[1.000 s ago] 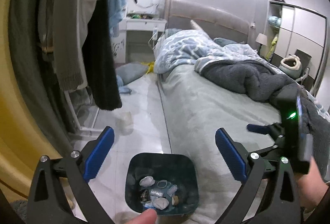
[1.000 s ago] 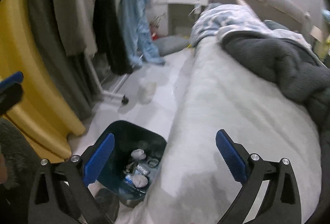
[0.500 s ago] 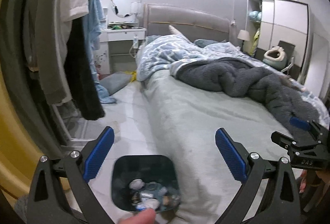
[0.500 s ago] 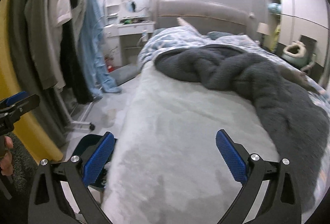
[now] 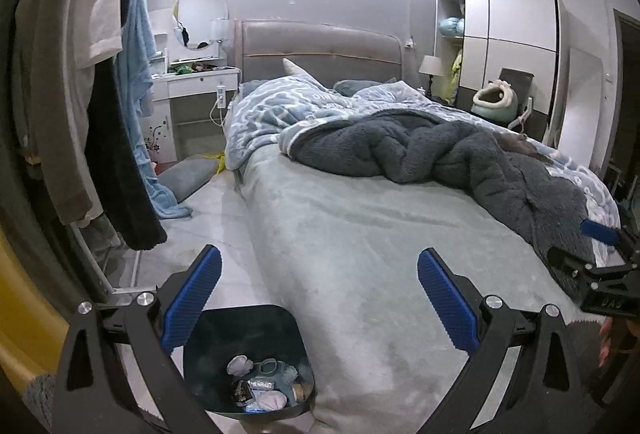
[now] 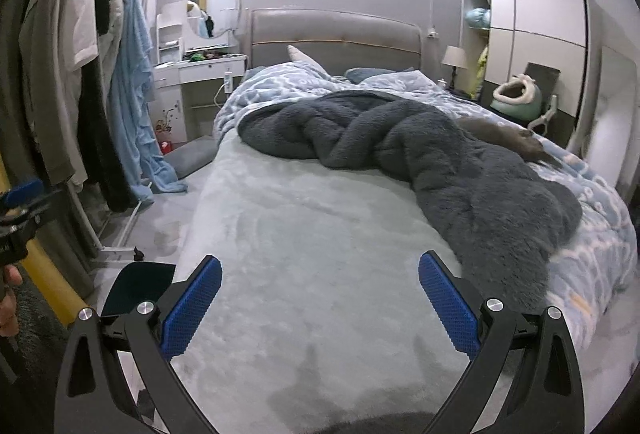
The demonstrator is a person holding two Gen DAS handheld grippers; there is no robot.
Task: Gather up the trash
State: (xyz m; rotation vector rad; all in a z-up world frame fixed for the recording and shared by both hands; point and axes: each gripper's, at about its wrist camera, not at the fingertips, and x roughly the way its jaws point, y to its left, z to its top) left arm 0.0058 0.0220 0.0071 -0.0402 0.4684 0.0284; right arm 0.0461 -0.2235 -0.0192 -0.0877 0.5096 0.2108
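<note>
Trash (image 5: 260, 390) sitting in the bottom of a dark bin (image 5: 280, 322), parked on the floor right against the side of the bed (image 5: 360, 254), near its foot end. Looks like crumpled white wads, a ring-shaped bit, something foil-ish and a small round brown piece, hard to tell more than that. Left gripper (image 5: 319, 296) spread wide with nothing between the 2 blue pads, hanging above the bin and the edge of the bed, left pad (image 5: 192, 298) just over the bin's rim. Right gripper (image 6: 320, 300) also wide apart and holding nothing, floating over the pale bed sheet further toward the middle of the bed. From the right wrist view only a corner of the bin (image 6: 136, 286) peeks out behind the left finger, contents hidden there. Grey fluffy blanket (image 6: 440, 162) bunched up across the bed, blue patterned duvet (image 5: 280, 106) piled toward the headboard. Grey furry thing on the far side of the bed, maybe a cat, can't say for sure. Clothes rack (image 5: 80, 74) with hanging clothes on the side of the bin away from the bed. White dresser (image 6: 200, 74) with a round mirror beside the headboard.
</note>
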